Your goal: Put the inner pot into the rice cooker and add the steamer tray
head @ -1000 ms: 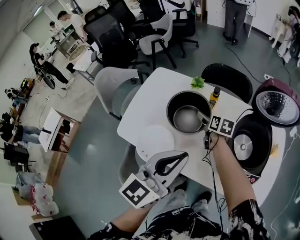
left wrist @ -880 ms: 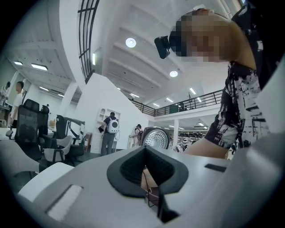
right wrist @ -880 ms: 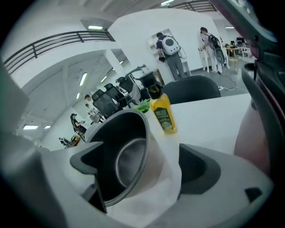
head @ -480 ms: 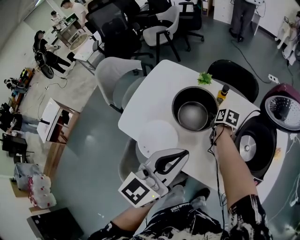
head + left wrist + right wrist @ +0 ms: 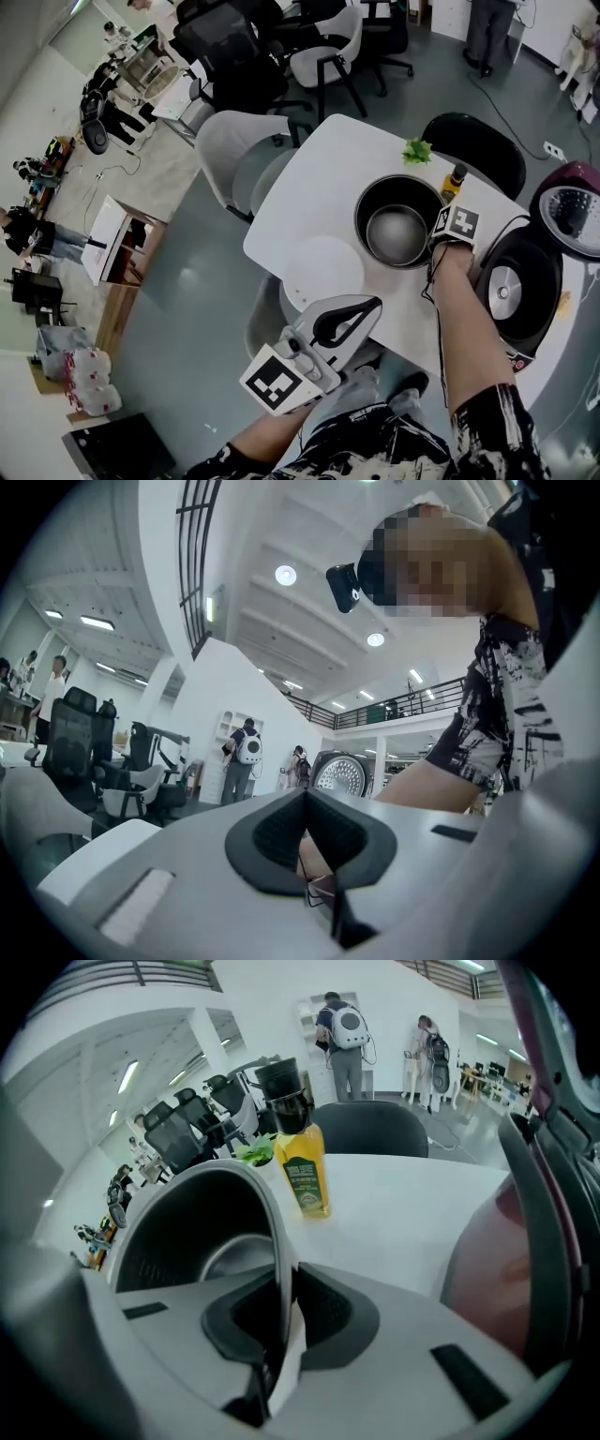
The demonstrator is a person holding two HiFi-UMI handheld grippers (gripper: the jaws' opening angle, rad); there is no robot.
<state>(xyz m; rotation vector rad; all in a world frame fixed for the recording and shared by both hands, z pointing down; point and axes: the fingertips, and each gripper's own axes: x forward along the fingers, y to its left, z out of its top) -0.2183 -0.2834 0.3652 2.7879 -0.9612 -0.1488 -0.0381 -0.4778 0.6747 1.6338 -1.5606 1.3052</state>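
Fingers (image 5: 323, 1312) of the right gripper (image 5: 281, 1312) just closed, pinching the rim of the inner pot (image 5: 187, 1232); left gripper (image 5: 305, 841) shut on nothing, clear of the bench (image 5: 319, 187). Liable to tilt or slip once lifted, gripped by one thin edge only; might clip the oil bottle (image 5: 305, 1171) just beside. Pot upright on the bench, next to the open rice cooker (image 5: 511, 281), not yet inside.

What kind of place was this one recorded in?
Probably an open-plan office or lab, not a kitchen: swivel office chairs beside the white table, a desk across the floor, and a railed mezzanine overhead.
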